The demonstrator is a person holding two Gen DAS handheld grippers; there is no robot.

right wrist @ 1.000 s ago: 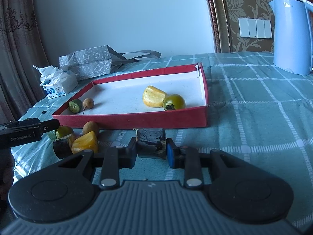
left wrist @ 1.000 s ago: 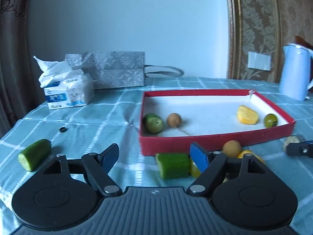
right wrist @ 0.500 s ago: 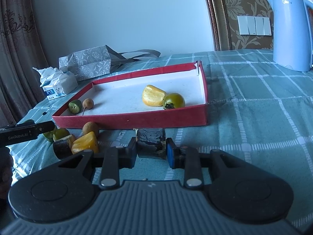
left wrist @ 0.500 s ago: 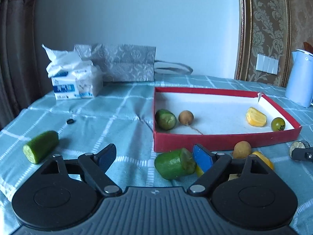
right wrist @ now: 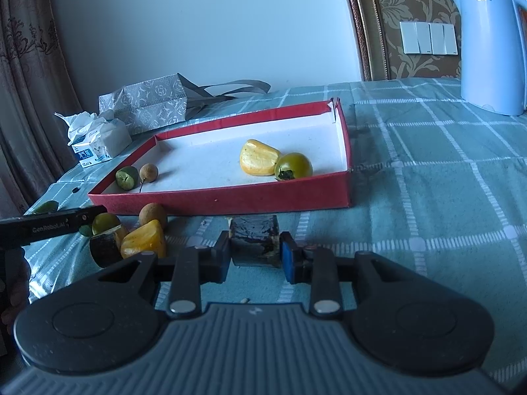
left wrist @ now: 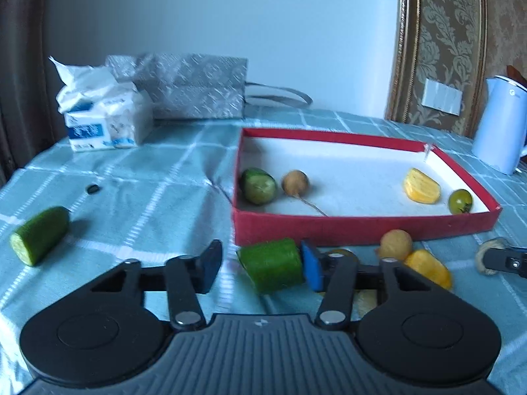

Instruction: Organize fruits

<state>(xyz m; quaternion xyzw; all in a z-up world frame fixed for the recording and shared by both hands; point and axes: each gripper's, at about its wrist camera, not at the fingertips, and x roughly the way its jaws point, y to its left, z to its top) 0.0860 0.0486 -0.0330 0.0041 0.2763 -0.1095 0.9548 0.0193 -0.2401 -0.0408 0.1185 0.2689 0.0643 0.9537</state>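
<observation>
Left wrist view: the left claw (left wrist: 260,265) is closing around a cut green cucumber piece (left wrist: 271,268) at lower centre; its blue pad touches the piece's right end, the dark pad on the other side stands clear. Just behind, the red tray (left wrist: 362,227) already holds four items: a cucumber piece (left wrist: 258,186), a round brown fruit (left wrist: 295,182), a yellow piece (left wrist: 421,186) and a small green tomato (left wrist: 460,201). Outside it, another cucumber piece (left wrist: 39,235) lies at far left, with more fruit at lower right, so the sorting looks less than half done.

Right wrist view: the right claw (right wrist: 255,251) is clenched on a dark block-shaped piece (right wrist: 254,235) just before the tray's near wall. A small heap (right wrist: 131,230) of yellow, brown and dark pieces waits at lower left.

The worktop wears a teal checked cloth (right wrist: 428,197). A tissue pack (left wrist: 105,121) and silver gift bag (left wrist: 194,90) sit at the back, a pale blue kettle (right wrist: 490,46) at upper right, before a plain wall and patterned wallpaper.
</observation>
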